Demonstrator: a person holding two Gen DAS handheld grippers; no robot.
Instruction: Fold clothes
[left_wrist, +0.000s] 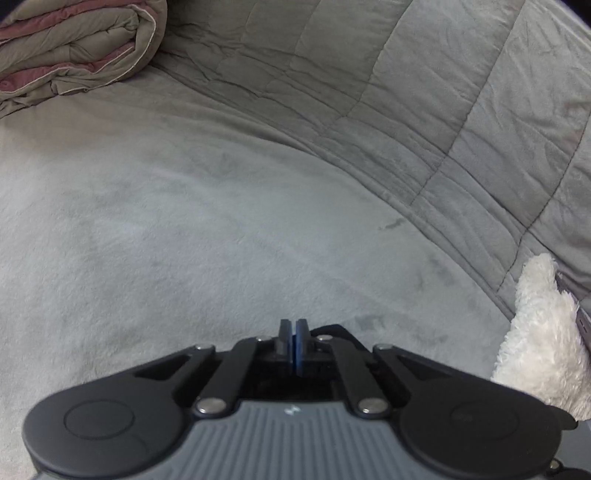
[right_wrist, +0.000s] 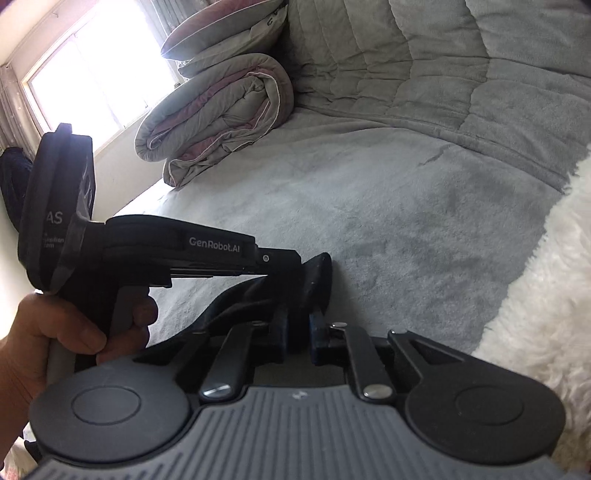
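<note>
Grey bed, white fluffy garment at 3 o'clock edge, L claw closed, empty, R claw a slit apart, empty, folded quilt at 11 o'clock

Both wrist views low over bed

Daylight floods in through the window at the upper left of the right wrist view, blown out to white glare. The bed is evenly, softly lit. Both fisheye views bend strongly at the edges, with dark corners.
</note>
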